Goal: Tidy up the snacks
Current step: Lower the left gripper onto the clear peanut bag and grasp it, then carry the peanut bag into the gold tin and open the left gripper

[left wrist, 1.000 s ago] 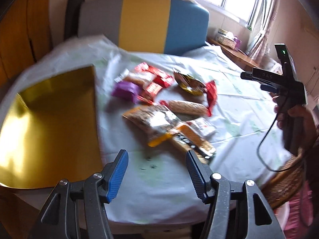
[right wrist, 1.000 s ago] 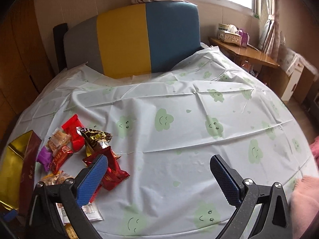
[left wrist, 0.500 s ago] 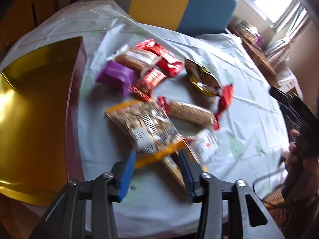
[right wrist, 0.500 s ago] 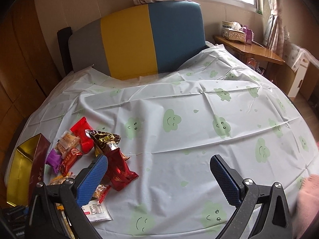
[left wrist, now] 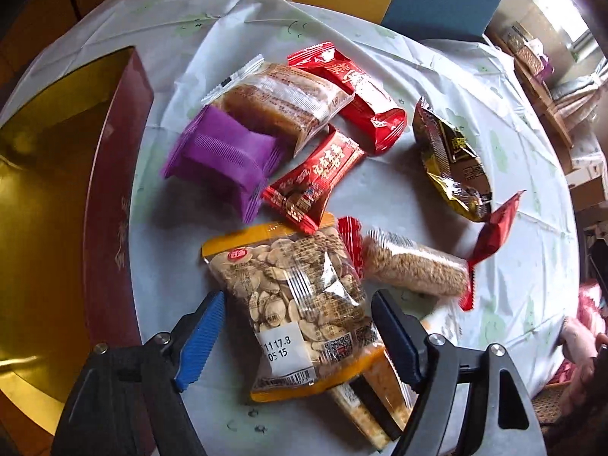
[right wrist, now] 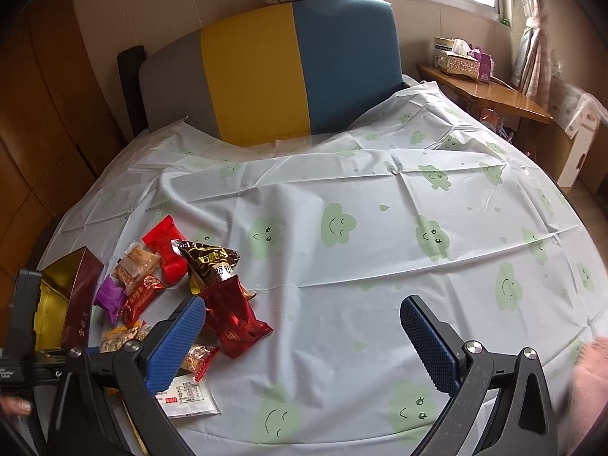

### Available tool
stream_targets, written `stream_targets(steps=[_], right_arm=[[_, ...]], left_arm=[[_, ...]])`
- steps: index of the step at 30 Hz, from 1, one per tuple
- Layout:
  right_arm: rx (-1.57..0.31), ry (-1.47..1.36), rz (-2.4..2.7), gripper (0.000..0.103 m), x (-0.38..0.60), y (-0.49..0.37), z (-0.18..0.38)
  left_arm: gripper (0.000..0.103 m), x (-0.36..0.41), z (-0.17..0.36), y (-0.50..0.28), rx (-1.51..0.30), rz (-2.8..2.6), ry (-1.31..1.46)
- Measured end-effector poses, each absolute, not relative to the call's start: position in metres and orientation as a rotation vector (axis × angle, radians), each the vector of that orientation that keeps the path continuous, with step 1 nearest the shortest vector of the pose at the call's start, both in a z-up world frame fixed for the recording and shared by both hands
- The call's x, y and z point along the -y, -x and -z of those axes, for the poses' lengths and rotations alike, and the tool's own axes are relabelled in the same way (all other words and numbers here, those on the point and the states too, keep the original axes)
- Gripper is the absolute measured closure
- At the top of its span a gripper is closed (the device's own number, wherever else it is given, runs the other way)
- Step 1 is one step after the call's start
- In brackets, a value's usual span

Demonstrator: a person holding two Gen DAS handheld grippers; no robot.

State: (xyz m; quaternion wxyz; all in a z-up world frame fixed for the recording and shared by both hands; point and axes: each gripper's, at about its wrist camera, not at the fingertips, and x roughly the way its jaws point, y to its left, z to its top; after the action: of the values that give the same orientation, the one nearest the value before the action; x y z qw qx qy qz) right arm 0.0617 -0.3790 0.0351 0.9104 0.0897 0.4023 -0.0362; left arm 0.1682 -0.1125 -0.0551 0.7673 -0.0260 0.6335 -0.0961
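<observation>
Several snack packets lie in a heap on the clouded tablecloth (right wrist: pixel 380 228). In the left wrist view my left gripper (left wrist: pixel 298 338) points down over a clear, orange-edged seed packet (left wrist: pixel 296 288). Its jaws are opening, the packet lies between them, and the pads are not pressing on it. Beyond it lie a purple packet (left wrist: pixel 224 159), a wrapped brown cake (left wrist: pixel 281 98), red packets (left wrist: pixel 353 91), a gold-and-dark packet (left wrist: pixel 452 163) and an oat bar (left wrist: pixel 414 269). A gold-lined maroon box (left wrist: pixel 110 205) stands at the left. My right gripper (right wrist: pixel 300 311) hangs open over bare cloth, right of a red packet (right wrist: pixel 235 319).
A chair back (right wrist: pixel 296 72) in grey, yellow and blue stands behind the table. A wooden side table (right wrist: pixel 494 95) with a tissue box (right wrist: pixel 456 59) is at the far right. Another flat packet (left wrist: pixel 372 402) lies under the seed packet.
My left gripper came forward and down over the snack heap, narrowed its jaws, then spread them wide around the seed packet. The right gripper stayed where it was.
</observation>
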Motion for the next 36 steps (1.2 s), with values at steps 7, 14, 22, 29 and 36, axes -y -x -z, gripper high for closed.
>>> stream_targets(steps=[7, 14, 22, 29, 36], right_arm=[[-0.872, -0.113, -0.015, 0.000, 0.359, -0.065, -0.026], [-0.950, 0.049, -0.187, 0.024, 0.316, -0.065, -0.006], [-0.988, 0.190, -0.347, 0.038, 0.261, -0.064, 0.011], [-1.017, 0.377, -0.370, 0.046, 0.220, -0.089, 0.038], [-1.013, 0.421, -0.398, 0.060, 0.215, -0.098, 0.049]], left_arm=[[0.051, 0.117, 0.051, -0.158, -1.314, 0.271, 0.031], [0.057, 0.109, 0.021, -0.124, -1.177, 0.394, -0.024], [0.057, 0.054, -0.034, -0.098, -1.010, 0.472, 0.063], [0.057, -0.024, -0.046, -0.121, -0.967, 0.325, 0.102], [0.057, -0.064, -0.011, -0.163, -1.050, 0.196, 0.082]])
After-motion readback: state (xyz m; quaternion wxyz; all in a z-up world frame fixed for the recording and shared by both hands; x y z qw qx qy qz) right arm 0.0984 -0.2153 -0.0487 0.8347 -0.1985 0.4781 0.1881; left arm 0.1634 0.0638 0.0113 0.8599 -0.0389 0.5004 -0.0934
